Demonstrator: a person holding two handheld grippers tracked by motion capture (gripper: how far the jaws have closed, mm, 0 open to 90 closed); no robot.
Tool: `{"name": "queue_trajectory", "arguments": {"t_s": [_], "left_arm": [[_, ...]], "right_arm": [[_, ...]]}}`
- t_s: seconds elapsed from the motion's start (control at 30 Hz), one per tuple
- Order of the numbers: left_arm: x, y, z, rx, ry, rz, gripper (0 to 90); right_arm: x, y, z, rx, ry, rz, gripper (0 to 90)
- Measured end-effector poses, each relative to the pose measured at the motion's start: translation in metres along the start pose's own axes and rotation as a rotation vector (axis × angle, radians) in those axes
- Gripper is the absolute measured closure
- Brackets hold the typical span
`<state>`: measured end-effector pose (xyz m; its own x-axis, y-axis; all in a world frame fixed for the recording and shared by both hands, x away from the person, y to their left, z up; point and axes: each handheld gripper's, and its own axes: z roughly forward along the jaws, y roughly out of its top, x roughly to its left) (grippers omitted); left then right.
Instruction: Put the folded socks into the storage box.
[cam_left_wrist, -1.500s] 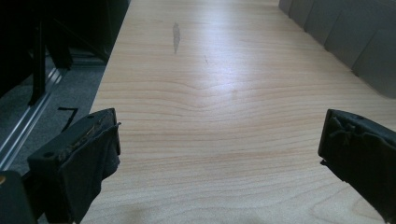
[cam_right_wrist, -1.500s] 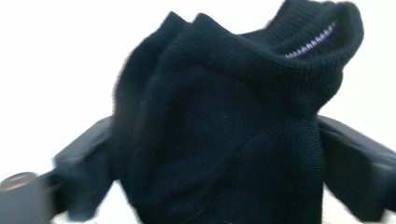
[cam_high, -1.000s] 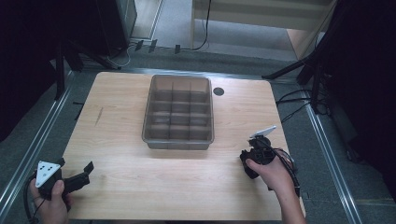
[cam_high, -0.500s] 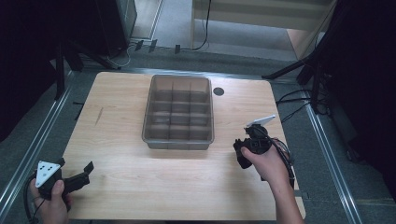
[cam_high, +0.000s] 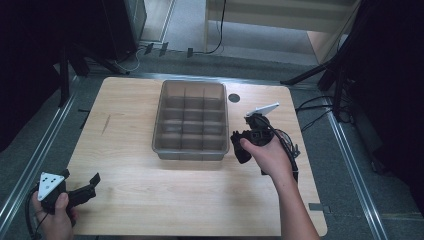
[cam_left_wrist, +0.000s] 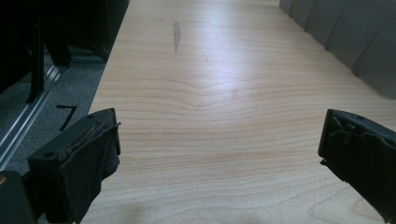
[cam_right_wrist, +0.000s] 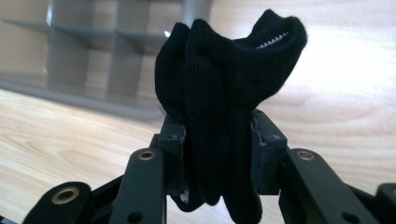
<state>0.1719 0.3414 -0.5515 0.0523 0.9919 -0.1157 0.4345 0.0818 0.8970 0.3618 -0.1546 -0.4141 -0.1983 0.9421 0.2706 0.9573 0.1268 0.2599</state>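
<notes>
My right gripper (cam_high: 243, 144) hangs just off the right front corner of the grey divided tray (cam_high: 190, 151), a little above the wooden table (cam_high: 150, 195). It is shut on a bunched black sock (cam_high: 241, 151). In the right gripper view the sock (cam_right_wrist: 224, 70) stands up between the pads of the gripper (cam_right_wrist: 217, 135), with the tray (cam_right_wrist: 93, 60) blurred behind it. My left gripper (cam_high: 87, 189) rests at the table's near left corner, open. Its jaws (cam_left_wrist: 219, 140) stand wide apart over bare wood, with the tray wall (cam_left_wrist: 355, 46) at the far right.
A small dark round spot (cam_high: 234, 98) lies on the table behind the tray's right corner. A grey smear (cam_high: 106, 124) marks the wood on the left. Cables (cam_high: 320, 107) and dark stands crowd the floor to the right; metal rails run along both table sides.
My right hand has lifted and carried the sock forward and left, from the table's right front area up to the tray's right side. The left gripper has stayed put.
</notes>
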Motion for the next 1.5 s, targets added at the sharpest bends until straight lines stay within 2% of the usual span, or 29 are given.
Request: {"name": "queue_trajectory", "arguments": {"t_s": [0.13, 0.2, 0.47, 0.53, 0.57, 0.6, 0.67, 0.8, 1.13, 1.3, 1.5], "left_arm": [[0.000, 0.000, 0.000, 0.002, 0.001, 0.000, 0.0], [0.000, 0.000, 0.000, 0.002, 0.001, 0.001, 0.0], [0.000, 0.000, 0.000, 0.001, 0.001, 0.003, 0.0], [-0.001, 0.000, -0.001, 0.002, 0.007, 0.010, 0.0], [-0.001, 0.000, -0.001, 0.002, 0.007, 0.010, 0.0], [-0.001, 0.000, -0.001, 0.002, 0.008, 0.014, 0.0], [-0.002, 0.000, -0.001, 0.002, 0.012, 0.021, 0.0], [-0.001, 0.000, -0.001, -0.003, 0.008, 0.015, 0.0], [-0.001, 0.000, -0.001, -0.004, 0.004, 0.014, 0.0], [-0.001, 0.000, -0.001, -0.004, 0.004, 0.014, 0.0], [-0.002, 0.000, -0.001, -0.001, 0.005, 0.016, 0.0]], "right_arm": [[0.011, 0.015, 0.001, -0.013, 0.034, 0.015, 63.2], [0.014, 0.018, 0.001, -0.015, 0.037, 0.012, 63.2], [0.040, 0.044, 0.003, -0.034, 0.045, -0.003, 63.2], [0.047, 0.055, 0.012, -0.034, 0.034, -0.007, 63.2], [0.047, 0.055, 0.012, -0.034, 0.034, -0.007, 63.2], [0.050, 0.063, 0.019, -0.033, 0.024, -0.001, 63.1], [0.051, 0.066, 0.023, -0.036, 0.021, 0.005, 63.1], [0.052, 0.078, 0.042, -0.050, 0.007, 0.019, 63.1], [0.059, 0.086, 0.069, -0.088, -0.022, 0.027, 63.0], [0.059, 0.084, 0.076, -0.098, -0.028, 0.023, 62.8], [0.058, 0.079, 0.083, -0.120, -0.041, -0.004, 59.9]]}}
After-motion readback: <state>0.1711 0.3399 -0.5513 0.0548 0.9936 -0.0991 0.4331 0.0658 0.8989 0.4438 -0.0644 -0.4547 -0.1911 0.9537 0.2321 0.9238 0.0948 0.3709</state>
